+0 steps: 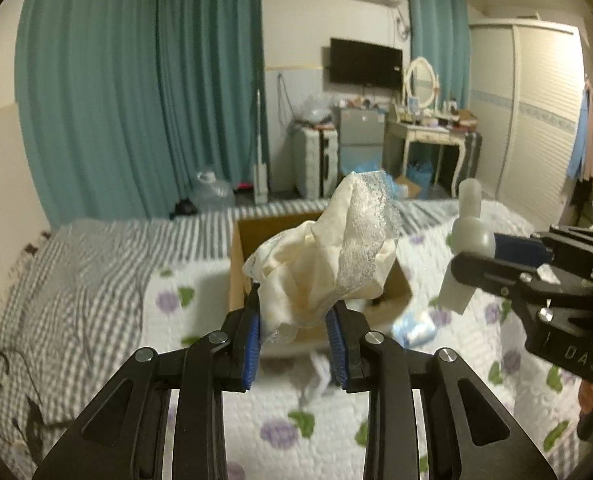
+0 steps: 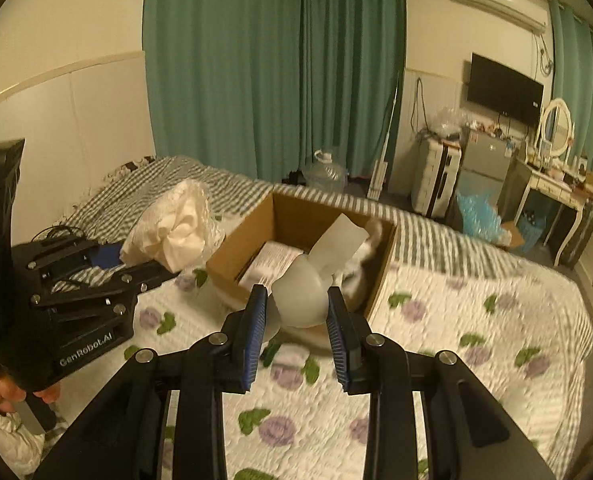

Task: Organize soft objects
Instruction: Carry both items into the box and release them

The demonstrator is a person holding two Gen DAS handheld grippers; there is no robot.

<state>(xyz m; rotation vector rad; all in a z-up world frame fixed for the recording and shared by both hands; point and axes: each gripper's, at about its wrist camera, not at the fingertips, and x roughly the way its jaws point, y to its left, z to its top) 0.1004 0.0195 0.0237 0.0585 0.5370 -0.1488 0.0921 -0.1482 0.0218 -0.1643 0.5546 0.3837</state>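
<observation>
Left wrist view: left gripper (image 1: 293,316) clamped on a cream lace-edged cloth (image 1: 328,256), held aloft at 12 o'clock before the cardboard box (image 1: 238,264) on the floral quilt (image 1: 320,432). At 3 o'clock, right gripper (image 1: 462,276) pinching a pale soft object (image 1: 470,236).

Right wrist view: right gripper (image 2: 296,312) closed on the pale soft object (image 2: 302,296), just short of the cardboard box (image 2: 232,248). At 9 o'clock, left gripper (image 2: 164,270) gripping the cloth (image 2: 176,232).

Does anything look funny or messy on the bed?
Yes. A small light-blue packet and white crumpled scraps lie loose on the flowered white quilt, outside the open brown cardboard box instead of inside it.
</observation>
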